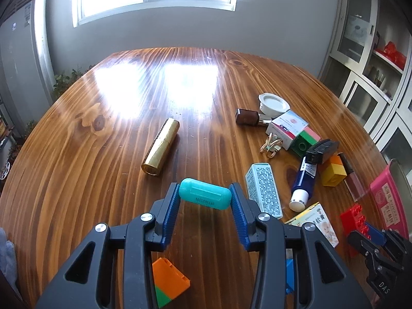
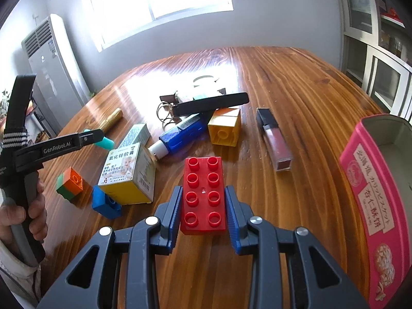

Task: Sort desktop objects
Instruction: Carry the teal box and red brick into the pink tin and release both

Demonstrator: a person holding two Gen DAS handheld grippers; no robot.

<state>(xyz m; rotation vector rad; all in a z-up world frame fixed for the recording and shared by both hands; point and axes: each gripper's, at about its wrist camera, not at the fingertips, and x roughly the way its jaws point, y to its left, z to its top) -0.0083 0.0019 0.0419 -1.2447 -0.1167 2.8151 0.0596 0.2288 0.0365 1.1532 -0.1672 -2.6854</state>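
wooden table (image 1: 103, 180), glossy varnish, strong grain, window glare on the far half. clutter sits mostly on the right side of the left wrist view: white round lid (image 1: 273, 102), brown bottle (image 1: 247, 116) lying flat, white-pink medicine box (image 1: 285, 128) against a green block (image 1: 303, 143), tangle of gold rings (image 1: 271, 145), black comb (image 1: 322, 150) resting over a blue tube (image 1: 303, 180) with white cap, yellow-orange block (image 1: 333, 171), lip gloss tube (image 1: 352, 177), teal-white printed box (image 1: 262, 189). a gold cylinder (image 1: 161, 146) lies alone, well apart to the left. an orange-green block (image 1: 167, 285) lies below the left gripper, partly hidden by its frame.

left gripper (image 1: 205, 194): blue ribbed pads closed on both ends of a teal capsule case (image 1: 205, 193), smooth plastic, rounded ends, small printed code on its side. case is lifted above the table, nothing between it and the gold cylinder.

right gripper (image 2: 203, 203): pads flank the long sides of a red brick (image 2: 203, 193), eight studs in two rows, glossy moulded plastic; left pad touching, right pad at the edge, cannot tell whether it is gripped firmly or resting on the table. a yellow ointment box (image 2: 128, 177) and a blue block (image 2: 105, 204) stand just beside it on the left; a pink biscuit tin (image 2: 370, 180), open top, metal inside, stands near on the right.
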